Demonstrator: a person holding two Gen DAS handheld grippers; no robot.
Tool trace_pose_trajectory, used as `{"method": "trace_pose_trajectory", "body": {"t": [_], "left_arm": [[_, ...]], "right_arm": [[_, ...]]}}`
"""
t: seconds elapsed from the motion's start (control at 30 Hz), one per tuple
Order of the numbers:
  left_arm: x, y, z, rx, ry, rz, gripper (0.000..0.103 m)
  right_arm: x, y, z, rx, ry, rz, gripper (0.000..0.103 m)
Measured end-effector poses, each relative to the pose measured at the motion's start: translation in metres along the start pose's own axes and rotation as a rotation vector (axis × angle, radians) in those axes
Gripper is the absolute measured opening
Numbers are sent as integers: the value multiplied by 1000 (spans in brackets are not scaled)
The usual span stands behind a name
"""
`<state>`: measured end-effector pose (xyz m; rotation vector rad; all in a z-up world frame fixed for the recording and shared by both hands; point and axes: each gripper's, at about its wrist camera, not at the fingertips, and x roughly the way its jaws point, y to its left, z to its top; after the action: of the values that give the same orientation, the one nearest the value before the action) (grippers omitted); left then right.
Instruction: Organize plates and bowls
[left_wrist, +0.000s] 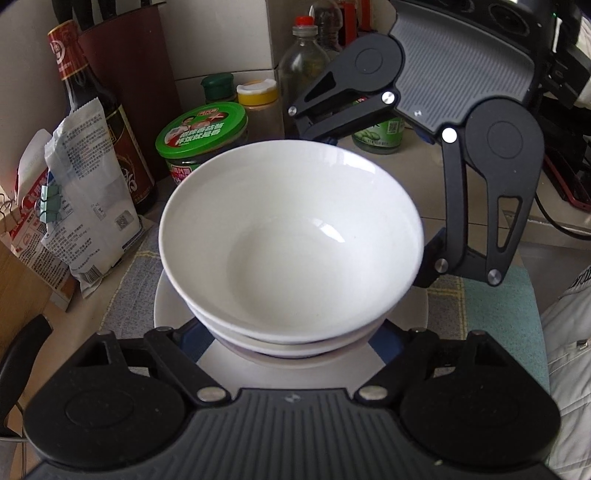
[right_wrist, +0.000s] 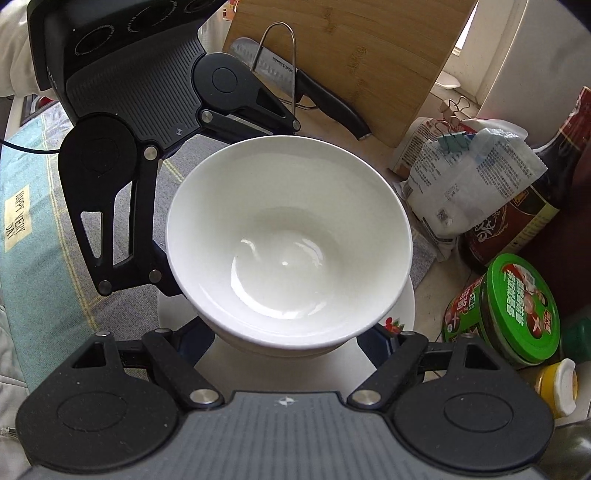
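We have the bowls (left_wrist: 291, 240) nested on the plate (left_wrist: 166, 306), stacking looks mostly done. Left gripper (left_wrist: 291, 343) and right gripper (right_wrist: 288, 339) both spread wide around the stack, not pinching.

Black left claw (left_wrist: 291, 332), silver screws, ribbed grey body; right claw (right_wrist: 295, 343) alike

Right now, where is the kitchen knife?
In the right wrist view, the kitchen knife is at top centre, resting in a wire rack against the bamboo cutting board, behind the stacked bowls.
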<state>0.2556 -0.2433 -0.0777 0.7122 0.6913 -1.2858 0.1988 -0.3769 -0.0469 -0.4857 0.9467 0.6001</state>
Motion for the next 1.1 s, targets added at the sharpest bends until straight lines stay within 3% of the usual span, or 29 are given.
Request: {"method": "trace_pose_trajectory", "body": {"t": [0.37,0.43,0.5,0.73,0.93,1.03,1.1], "left_arm": [[0,3,-7,-32,-22,-8,88],[0,1,-9,-44,-35,5,90],[-3,-2,-12,-54,-48,25,97],[-36,-15,-41,-173,-112,179,99],[-83,-38,-68,-268,-244,391,102],[-96,-48,-76,-316,-271,433,102],[-102,-52,-81,-384,-276,405,102]], "right_arm": [[3,2,2,-19,5,-20,87],[2,3,2,-15,5,-25,92],[1,4,0,-5,-3,-24,99],[-1,11,-10,20,10,-68,100],[-19,37,-10,135,39,-220,101],[-27,56,-4,263,67,-318,103],[-31,68,0,383,87,-383,103]]}}
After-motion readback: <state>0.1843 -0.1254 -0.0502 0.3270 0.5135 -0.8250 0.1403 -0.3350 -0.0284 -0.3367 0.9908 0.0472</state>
